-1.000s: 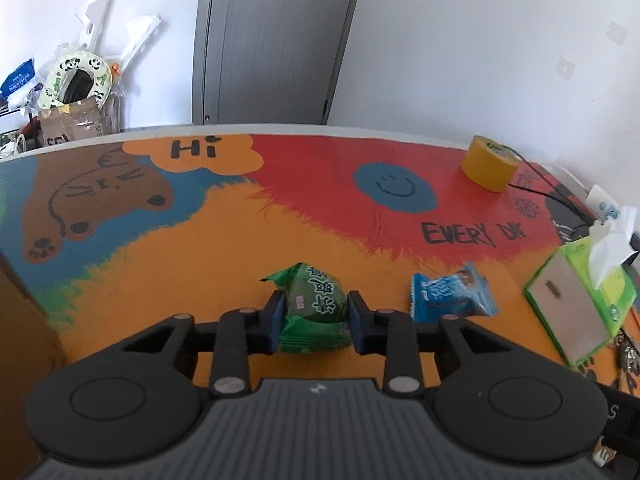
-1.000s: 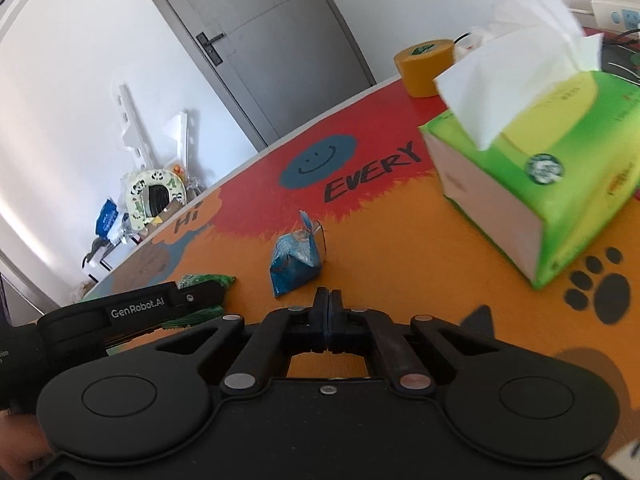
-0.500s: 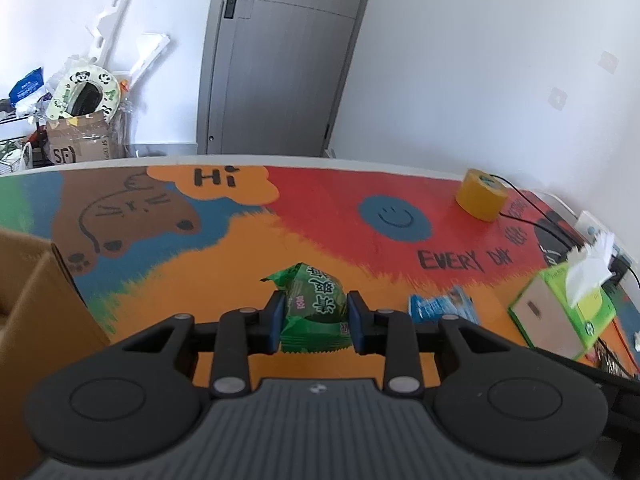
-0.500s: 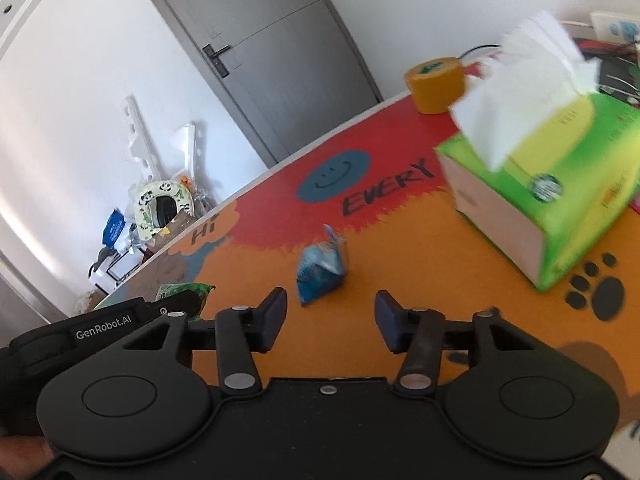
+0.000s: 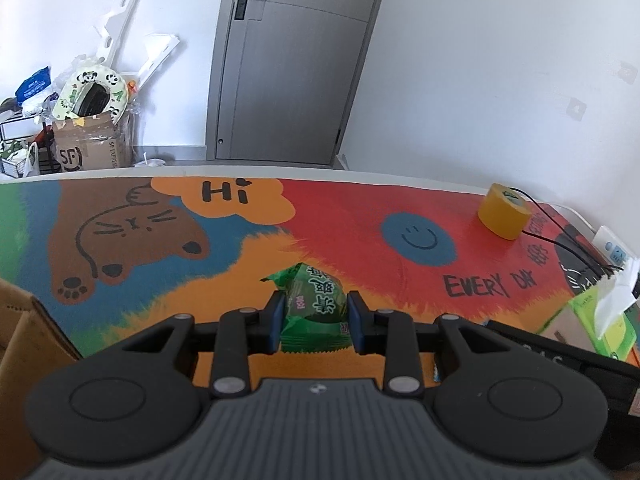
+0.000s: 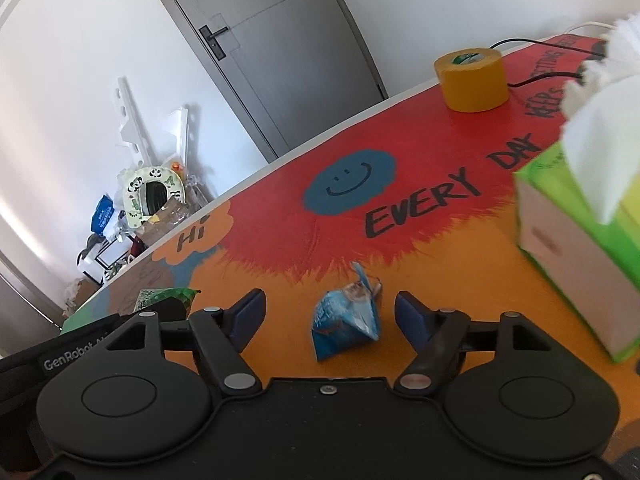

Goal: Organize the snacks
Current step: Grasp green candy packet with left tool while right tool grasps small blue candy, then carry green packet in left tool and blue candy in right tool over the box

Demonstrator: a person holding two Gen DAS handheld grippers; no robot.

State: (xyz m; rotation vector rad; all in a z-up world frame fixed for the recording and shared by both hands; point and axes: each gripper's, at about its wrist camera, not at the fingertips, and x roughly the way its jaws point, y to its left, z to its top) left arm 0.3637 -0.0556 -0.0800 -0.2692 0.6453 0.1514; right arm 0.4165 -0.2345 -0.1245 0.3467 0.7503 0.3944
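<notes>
Green snack packet (image 5: 316, 312): clamped between the pads of the left gripper (image 5: 316, 320), above the orange zone of the printed table mat (image 5: 360, 216).
Cardboard box (image 5: 24, 332): at far left edge.
Blue snack packet (image 6: 346, 326): lying on the mat, between the spread fingers of the right gripper (image 6: 330, 314), untouched.
Tissue box (image 6: 580, 248): right of the blue packet.
Tape roll (image 6: 472, 80): beyond, on the red zone.

My right gripper (image 6: 330, 316), jaws pressed together a second ago, now stands wide open, and the blue snack packet (image 6: 346, 326) sits between its fingers, nearer than before. My left gripper (image 5: 314, 322) with the green snack packet (image 5: 314, 308) is higher off the table (image 5: 360, 220); a cardboard box (image 5: 24, 344) edge enters at near left.
</notes>
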